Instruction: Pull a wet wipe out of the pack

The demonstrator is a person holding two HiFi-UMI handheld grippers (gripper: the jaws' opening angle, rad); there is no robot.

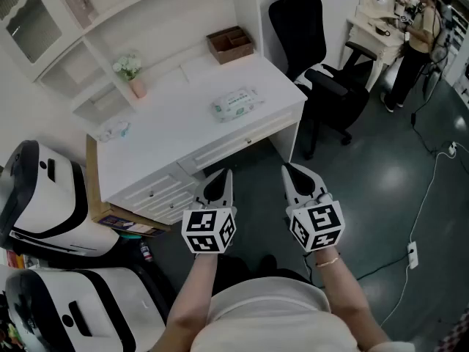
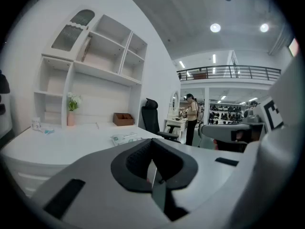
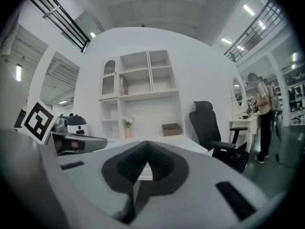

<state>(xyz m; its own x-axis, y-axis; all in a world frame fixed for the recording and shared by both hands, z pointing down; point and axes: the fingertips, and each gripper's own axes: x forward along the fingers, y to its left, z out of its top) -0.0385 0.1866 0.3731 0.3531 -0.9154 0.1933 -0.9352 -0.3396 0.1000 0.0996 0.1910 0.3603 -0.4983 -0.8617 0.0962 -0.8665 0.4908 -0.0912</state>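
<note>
The wet wipe pack [image 1: 236,103], white with green print, lies flat on the white desk [image 1: 168,134], towards its right end. Both grippers hover side by side in front of the desk's drawer side, well short of the pack and pointing at it. My left gripper [image 1: 223,174] is shut with nothing in it, and so is my right gripper [image 1: 288,169]. In the left gripper view the pack [image 2: 125,138] shows just above the closed jaws [image 2: 152,162]. The right gripper view shows its closed jaws [image 3: 141,171] and the desk top [image 3: 193,145]; the pack is hidden there.
On the desk stand a brown wooden box [image 1: 230,44] at the back, a pink vase with flowers [image 1: 132,75] and a small item [image 1: 113,130] at the left. A black office chair [image 1: 326,79] stands right of the desk. White machines [image 1: 44,196] stand at left; a person [image 1: 418,31] far right.
</note>
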